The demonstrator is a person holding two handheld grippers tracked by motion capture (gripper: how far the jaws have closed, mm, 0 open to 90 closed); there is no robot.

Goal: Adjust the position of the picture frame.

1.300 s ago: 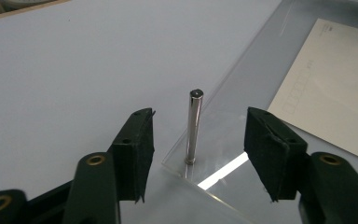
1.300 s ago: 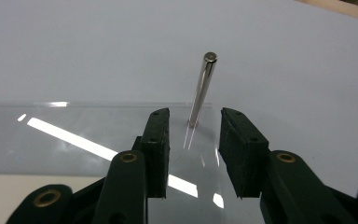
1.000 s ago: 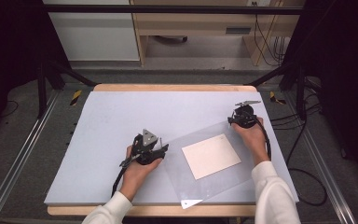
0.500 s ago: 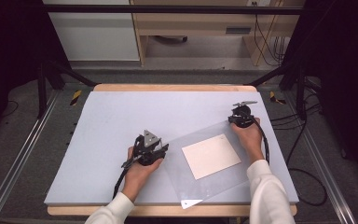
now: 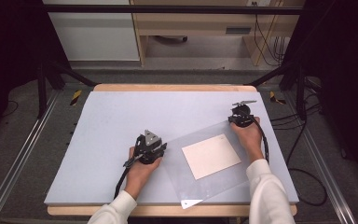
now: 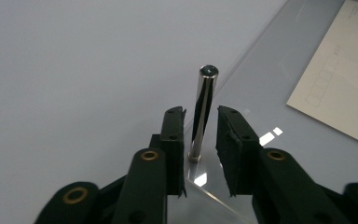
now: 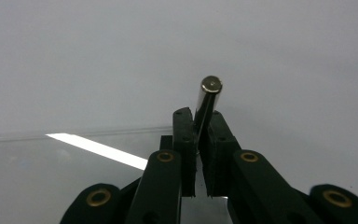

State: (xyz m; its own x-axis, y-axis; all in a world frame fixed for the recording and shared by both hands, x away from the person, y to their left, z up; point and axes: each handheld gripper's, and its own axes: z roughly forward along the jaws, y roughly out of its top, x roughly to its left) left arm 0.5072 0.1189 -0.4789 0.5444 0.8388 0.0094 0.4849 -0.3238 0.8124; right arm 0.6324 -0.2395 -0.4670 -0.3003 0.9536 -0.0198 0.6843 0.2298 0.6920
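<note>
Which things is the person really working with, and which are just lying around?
In the job:
- clear sheet
- card under it
- metal pin between the left claw's jaws
- metal pin pinched by the right claw

Just lying about:
- cables on the floor
- wooden desk behind

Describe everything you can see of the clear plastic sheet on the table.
The clear plastic sheet is thin, glossy and see-through, lying flat and askew on the grey table, its near corner past the front edge. A cream card shows at its middle; whether over or under it, I cannot tell. A shiny metal pin stands at its left edge between the left gripper's open jaws; the right gripper pinches another pin at the far corner.
</note>
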